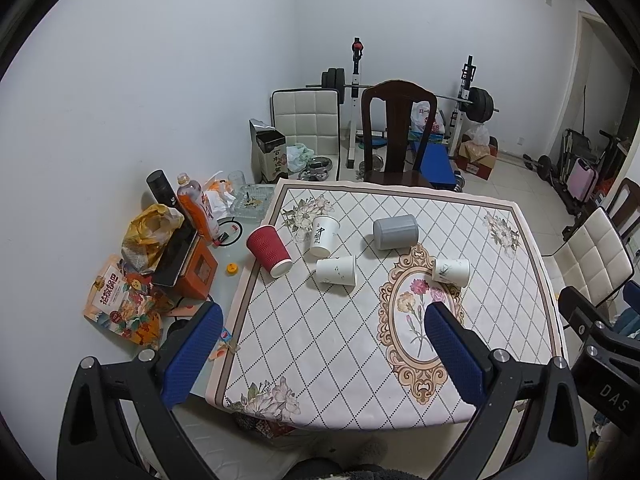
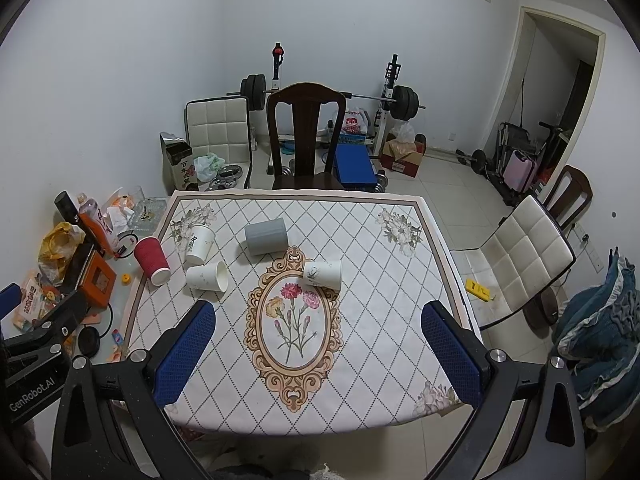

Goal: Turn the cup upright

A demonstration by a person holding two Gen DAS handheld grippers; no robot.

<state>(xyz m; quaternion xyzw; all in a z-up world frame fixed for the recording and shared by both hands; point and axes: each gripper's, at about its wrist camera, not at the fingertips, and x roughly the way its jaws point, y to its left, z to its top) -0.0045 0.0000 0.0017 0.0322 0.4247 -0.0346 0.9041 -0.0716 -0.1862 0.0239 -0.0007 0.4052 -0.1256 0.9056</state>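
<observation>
The left gripper (image 1: 324, 344) and right gripper (image 2: 318, 346) look alike: black angular frames, silver screws, textured blue pads (image 2: 186, 354). White lettering on one body reads "GenRobot.AI", on the other "DAS".

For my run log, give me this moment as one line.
stage: before first grasp | left tongs: open, empty | right tongs: open, empty | five cups on their sides: red cup, grey cup, three white

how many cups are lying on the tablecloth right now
5, all tipped over: red cup at the left edge, lettered white cup beside it, plain white cup just nearer, grey cup mid-table, floral white cup by the oval. None looks hidden.
</observation>
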